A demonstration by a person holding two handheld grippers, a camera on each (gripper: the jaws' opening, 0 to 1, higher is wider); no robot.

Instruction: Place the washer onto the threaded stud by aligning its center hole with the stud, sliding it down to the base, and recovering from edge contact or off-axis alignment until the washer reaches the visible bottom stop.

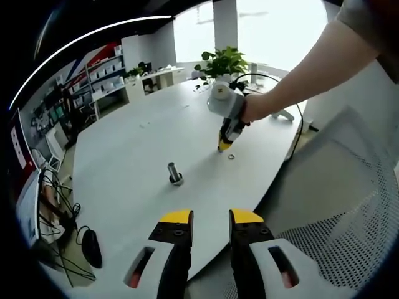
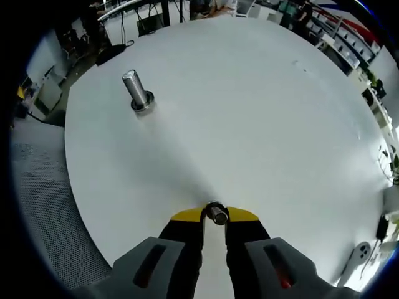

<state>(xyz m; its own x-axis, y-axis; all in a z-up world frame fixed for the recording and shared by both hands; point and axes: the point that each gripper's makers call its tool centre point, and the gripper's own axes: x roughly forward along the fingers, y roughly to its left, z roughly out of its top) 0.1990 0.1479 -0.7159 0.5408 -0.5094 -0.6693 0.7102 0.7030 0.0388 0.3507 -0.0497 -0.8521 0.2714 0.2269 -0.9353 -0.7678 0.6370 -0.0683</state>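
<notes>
A white table [image 1: 124, 156] carries the upright stud [image 1: 174, 174] near its edge, a washer [image 1: 231, 157] lying flat well apart, and a potted plant [image 1: 223, 62] at the far end

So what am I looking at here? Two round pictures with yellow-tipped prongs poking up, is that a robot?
No robot: a person carries a hand-held gripper in each hand, each with a fisheye camera looking along its jaws. The left gripper view shows the left hand-held gripper hovering open and empty at the edge of the big white oval table. Further off, the person's hand works the right hand-held gripper, tips down on the table beside a small silver metal washer. The right gripper view shows that gripper closed on a small round metal piece; what it is I cannot tell. The upright silver threaded stud stands apart.
</notes>
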